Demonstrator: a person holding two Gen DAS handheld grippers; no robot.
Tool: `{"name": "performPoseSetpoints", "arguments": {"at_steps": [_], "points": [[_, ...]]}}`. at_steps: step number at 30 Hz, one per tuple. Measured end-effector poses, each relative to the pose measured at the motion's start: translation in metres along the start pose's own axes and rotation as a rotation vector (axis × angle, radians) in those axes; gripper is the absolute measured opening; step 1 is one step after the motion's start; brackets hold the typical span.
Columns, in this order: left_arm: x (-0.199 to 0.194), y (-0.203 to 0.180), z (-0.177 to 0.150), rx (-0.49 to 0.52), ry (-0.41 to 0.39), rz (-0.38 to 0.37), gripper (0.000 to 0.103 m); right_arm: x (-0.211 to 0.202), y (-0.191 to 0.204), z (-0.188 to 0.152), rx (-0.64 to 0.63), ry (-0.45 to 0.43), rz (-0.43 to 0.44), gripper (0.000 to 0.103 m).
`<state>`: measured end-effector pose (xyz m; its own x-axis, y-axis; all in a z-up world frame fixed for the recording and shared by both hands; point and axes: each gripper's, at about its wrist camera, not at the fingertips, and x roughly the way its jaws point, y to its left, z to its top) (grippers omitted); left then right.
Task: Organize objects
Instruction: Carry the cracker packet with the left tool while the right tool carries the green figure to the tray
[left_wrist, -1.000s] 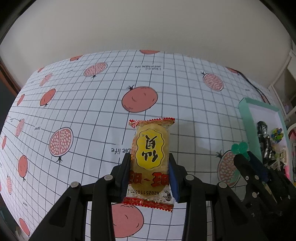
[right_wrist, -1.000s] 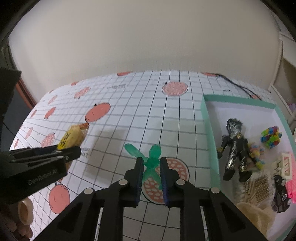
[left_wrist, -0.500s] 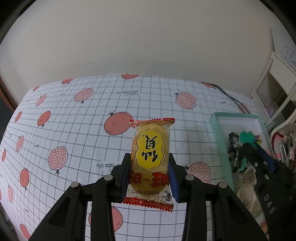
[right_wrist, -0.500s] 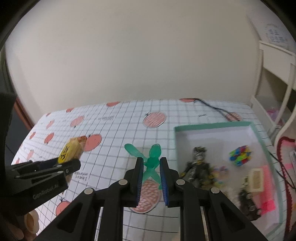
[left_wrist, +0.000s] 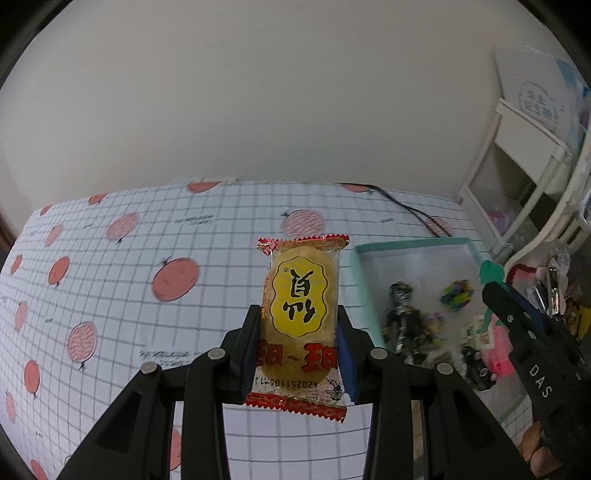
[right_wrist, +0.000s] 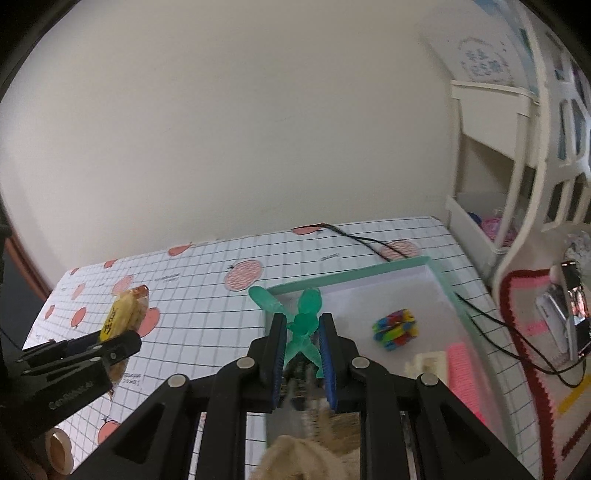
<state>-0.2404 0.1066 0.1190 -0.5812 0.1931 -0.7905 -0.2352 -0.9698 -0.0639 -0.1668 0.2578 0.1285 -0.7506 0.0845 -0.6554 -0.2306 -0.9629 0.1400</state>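
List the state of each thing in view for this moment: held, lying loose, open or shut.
Left tool: shut on the yellow-and-red snack packet, held above the tablecloth.
Right tool: shut on the translucent green plastic figure.
Teal-rimmed open tray: lidless, on the table.
Black toy figure: lying in the tray.
Multicoloured block toy: lying loose in the tray.

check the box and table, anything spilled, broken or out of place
Nothing stands out. The snack packet sits intact in the left hand-held gripper, the green toy in the right hand-held gripper. The toys lie loose in the teal box, and nothing has spilled on the tablecloth.
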Motion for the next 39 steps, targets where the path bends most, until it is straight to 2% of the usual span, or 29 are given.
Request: {"name": "performPoseSetpoints", "arguments": {"at_steps": [11,18,30,39], "points": [[0.019,-0.048,0.007,0.123,-0.059,-0.035,0.039,0.002,-0.048,0.002,0.083,-0.015,-0.039,0.019],[0.04,-0.053,0.013,0.089,-0.03,-0.081,0.039,0.014,-0.07,-0.004,0.12,0.009,-0.05,0.019],[0.089,-0.068,0.024,0.065,0.025,-0.161,0.039,0.04,-0.078,-0.017,0.117,0.07,-0.076,0.019],[0.119,-0.075,0.028,0.064,0.084,-0.177,0.039,0.053,-0.079,-0.025,0.118,0.105,-0.093,0.019]]}}
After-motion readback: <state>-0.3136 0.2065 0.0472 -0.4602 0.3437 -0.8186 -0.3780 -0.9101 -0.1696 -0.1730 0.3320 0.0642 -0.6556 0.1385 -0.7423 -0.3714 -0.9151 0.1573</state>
